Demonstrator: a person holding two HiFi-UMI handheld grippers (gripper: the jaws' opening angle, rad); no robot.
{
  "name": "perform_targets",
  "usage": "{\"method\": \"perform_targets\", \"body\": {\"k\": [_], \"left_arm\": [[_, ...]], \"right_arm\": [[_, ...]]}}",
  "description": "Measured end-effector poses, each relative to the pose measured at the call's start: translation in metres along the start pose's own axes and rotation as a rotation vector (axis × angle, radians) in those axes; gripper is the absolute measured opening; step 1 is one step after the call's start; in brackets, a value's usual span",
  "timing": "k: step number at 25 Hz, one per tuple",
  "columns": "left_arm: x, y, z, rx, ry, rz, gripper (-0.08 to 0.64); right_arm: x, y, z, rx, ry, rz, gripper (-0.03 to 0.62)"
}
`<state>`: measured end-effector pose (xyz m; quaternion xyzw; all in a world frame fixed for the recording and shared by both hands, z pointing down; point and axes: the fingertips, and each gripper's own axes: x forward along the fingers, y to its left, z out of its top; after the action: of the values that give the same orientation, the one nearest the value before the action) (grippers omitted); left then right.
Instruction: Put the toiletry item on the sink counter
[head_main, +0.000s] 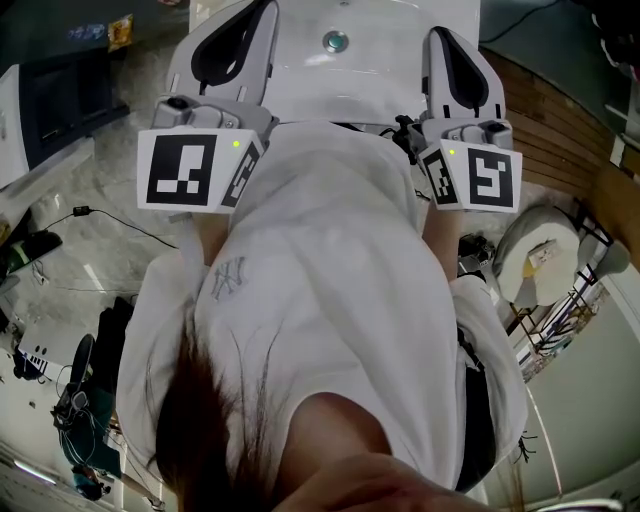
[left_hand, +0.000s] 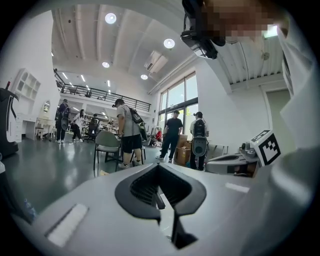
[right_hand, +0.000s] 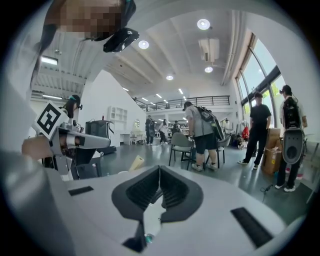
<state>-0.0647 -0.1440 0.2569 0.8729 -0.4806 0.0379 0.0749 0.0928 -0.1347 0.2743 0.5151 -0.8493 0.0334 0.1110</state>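
Honestly, no toiletry item shows in any view, the left tongs (left_hand: 158, 167) and right tongs (right_hand: 159, 169) are both pinched shut on nothing near the glossy white sink basin (head_main: 352, 86), so I'd guess light, slick, grab mid-body.

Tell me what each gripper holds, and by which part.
Nothing is held. The left gripper and the right gripper both have their jaws closed together, with nothing between them.
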Motion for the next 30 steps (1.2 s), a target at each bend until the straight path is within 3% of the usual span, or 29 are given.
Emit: {"method": "perform_targets", "body": {"k": [30], "left_arm": [[0.009,0.005,-0.003,-0.005,0.001,-0.006,0.009]], "right_arm": [[0.011,-0.004,-0.003,0.002,-0.002,0.002,0.011]]}}
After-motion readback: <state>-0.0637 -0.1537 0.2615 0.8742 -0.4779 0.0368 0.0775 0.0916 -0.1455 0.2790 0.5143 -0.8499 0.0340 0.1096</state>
